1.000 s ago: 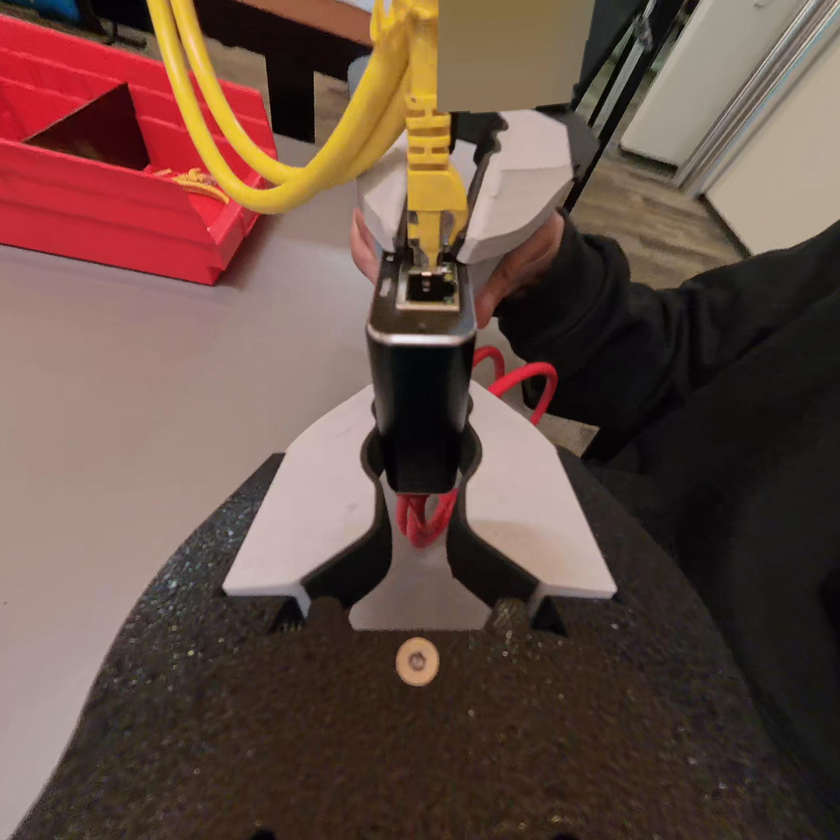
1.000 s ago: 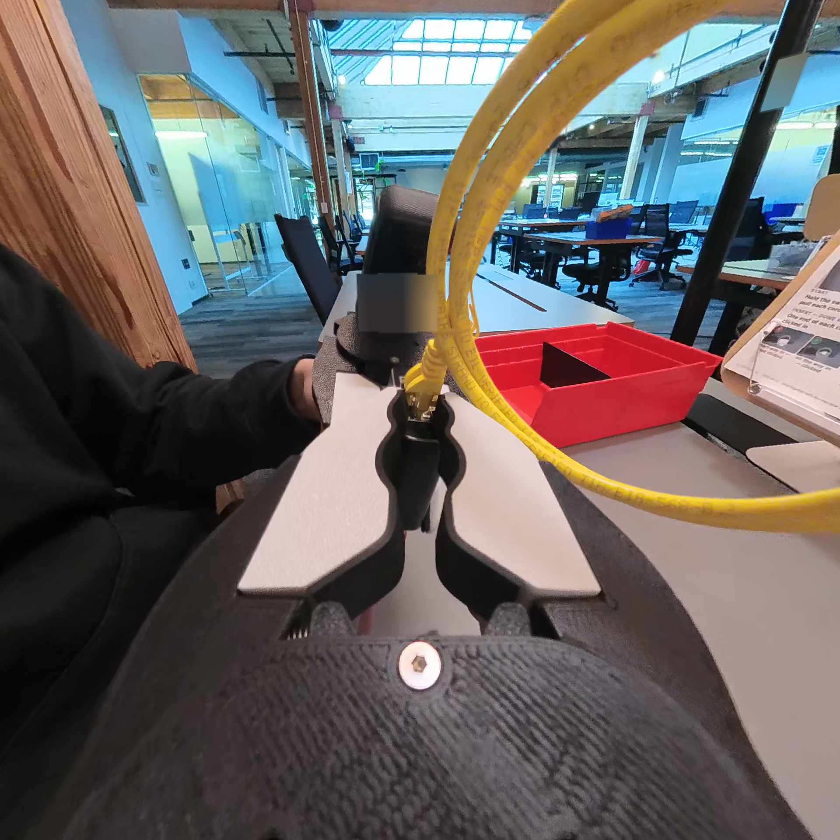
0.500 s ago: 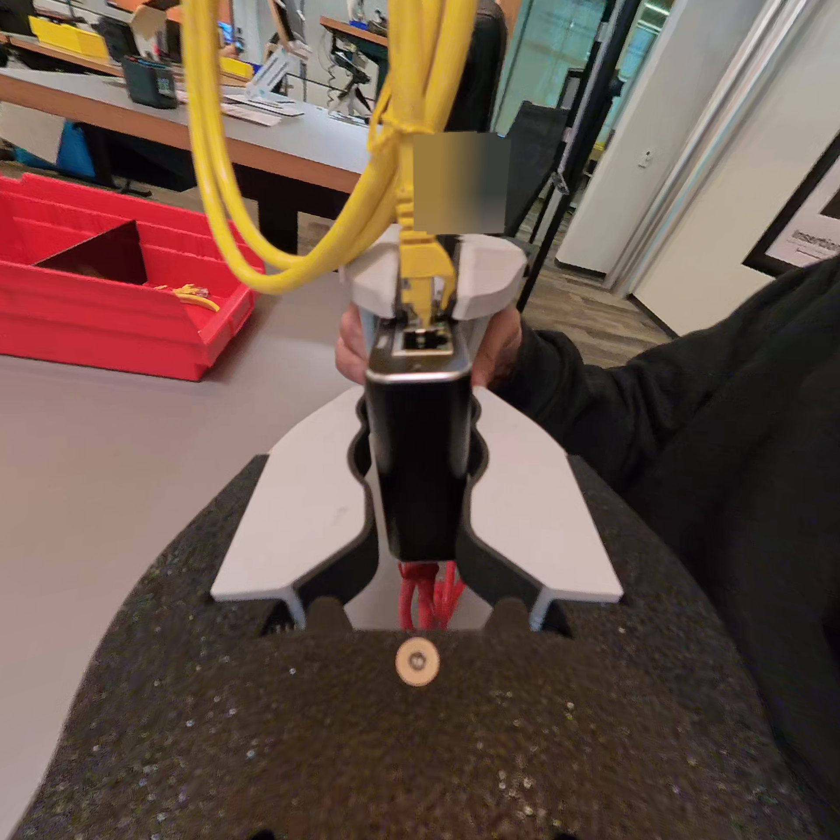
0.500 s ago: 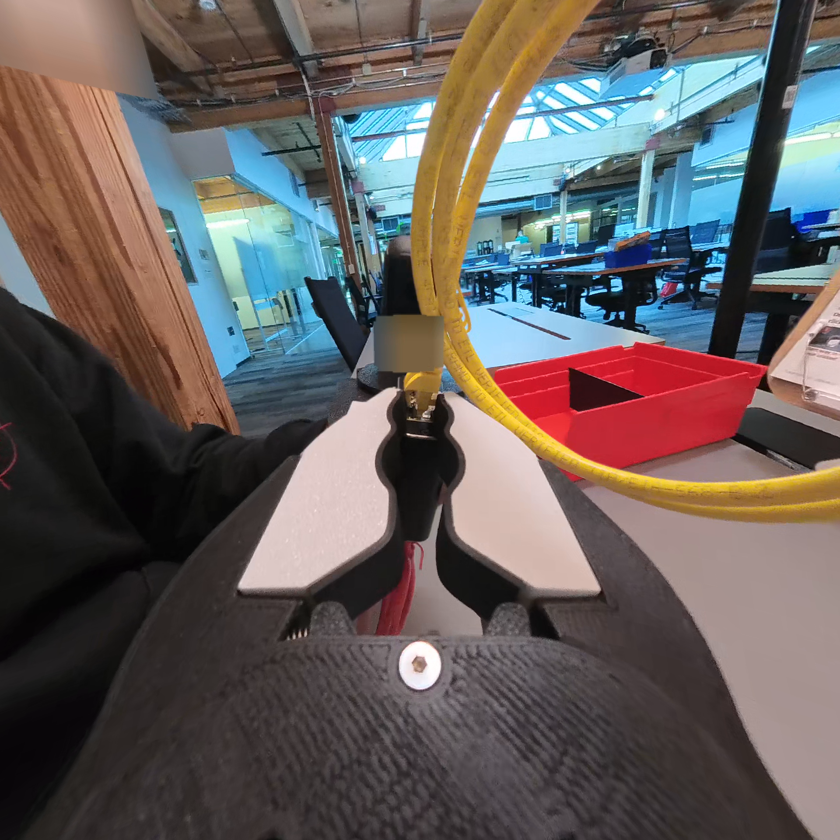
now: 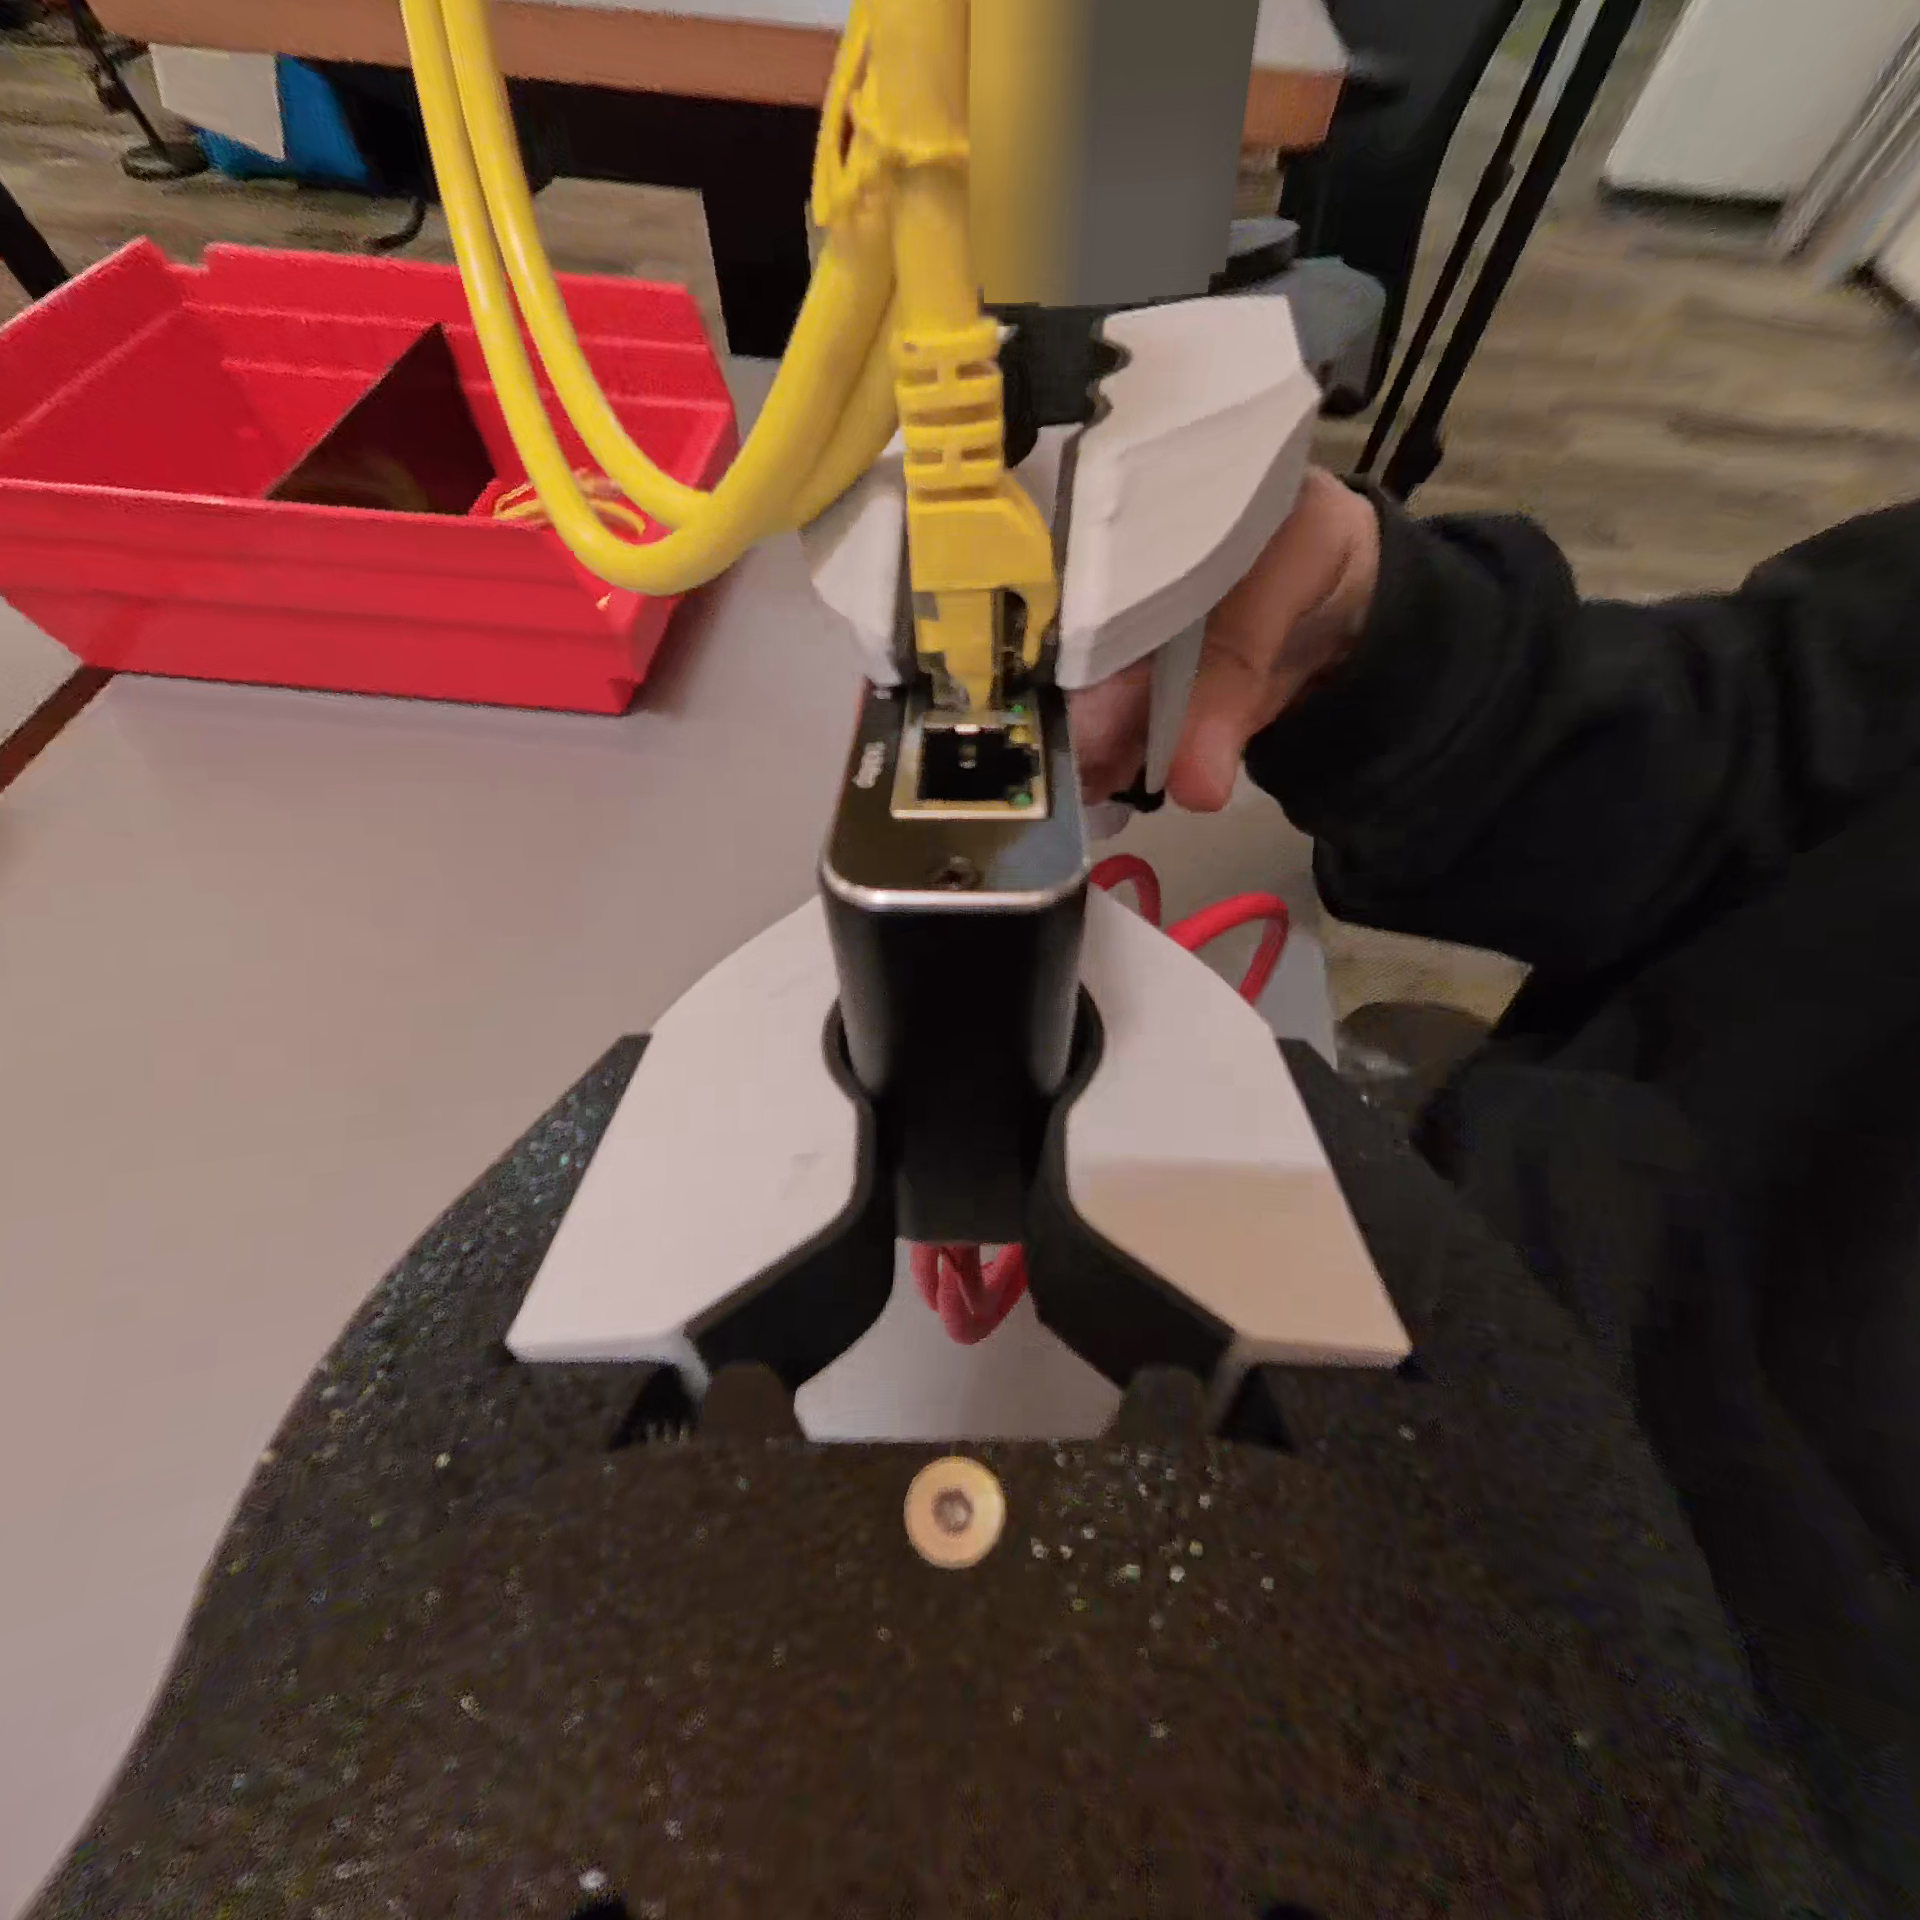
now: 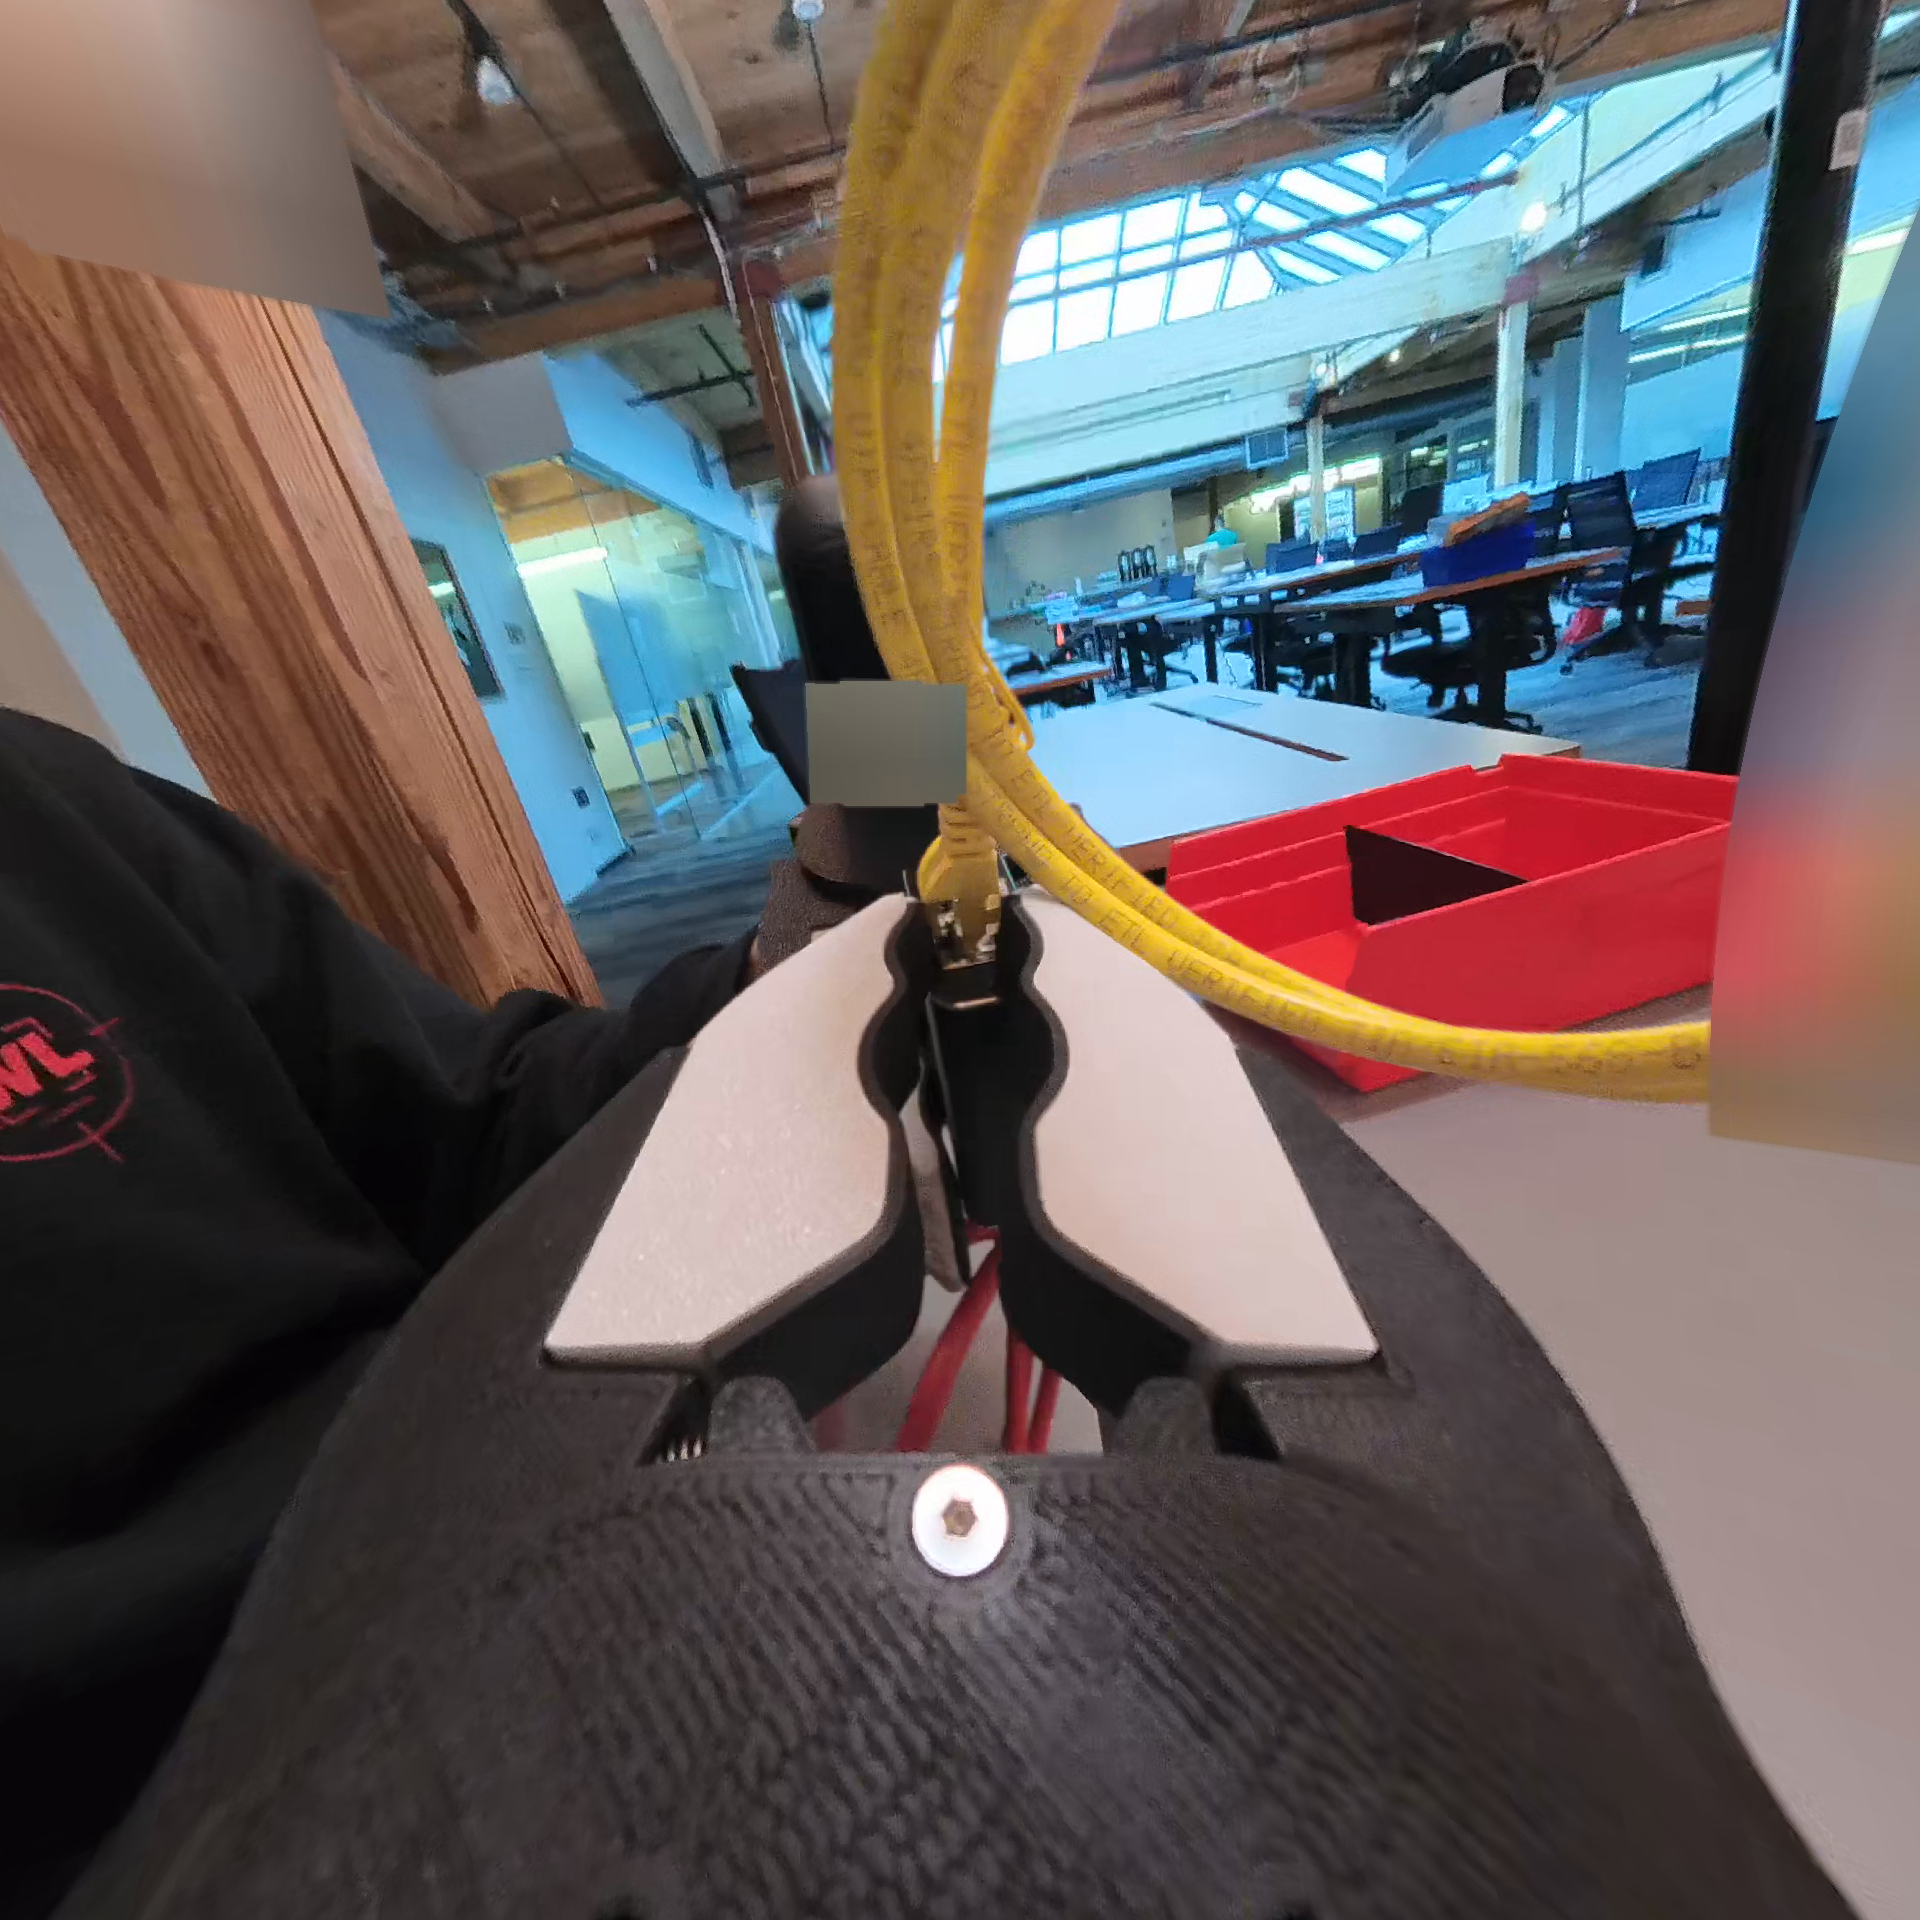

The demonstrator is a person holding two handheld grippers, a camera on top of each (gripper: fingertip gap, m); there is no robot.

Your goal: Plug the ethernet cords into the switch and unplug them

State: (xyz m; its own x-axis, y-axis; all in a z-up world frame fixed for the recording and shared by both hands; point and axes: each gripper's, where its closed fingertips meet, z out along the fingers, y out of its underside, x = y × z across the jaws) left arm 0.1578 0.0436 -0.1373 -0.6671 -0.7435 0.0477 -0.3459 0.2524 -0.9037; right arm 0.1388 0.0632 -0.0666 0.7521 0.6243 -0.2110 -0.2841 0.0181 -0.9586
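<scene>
In the left wrist view my left gripper point(image 5: 961, 997) is shut on a black switch point(image 5: 956, 1039) and holds it upright above the grey table point(image 5: 364, 935). One port point(image 5: 966, 771) on its top face is empty. My right gripper point(image 5: 982, 634) comes from the far side, shut on the yellow ethernet plug point(image 5: 971, 561), whose tip sits at the farther port. I cannot tell how deep it is. In the right wrist view the right gripper point(image 6: 961, 925) pinches that plug point(image 6: 961, 883) at its fingertips, with the switch point(image 6: 982, 1091) just below. The yellow cord point(image 6: 904, 416) loops up and away.
A red bin point(image 5: 312, 540) with a black divider stands on the table to the left, and shows in the right wrist view point(image 6: 1507, 914). A red cord point(image 5: 1226, 925) hangs under the switch. A hand point(image 5: 1268, 644) and black sleeve hold the right gripper. The tips of one gripper are about 7 centimetres away from the tips of the other.
Both grippers rose and tilted together, then the left view tipped back down towards the table. The plug has stayed at the far port. Both grips are unchanged.
</scene>
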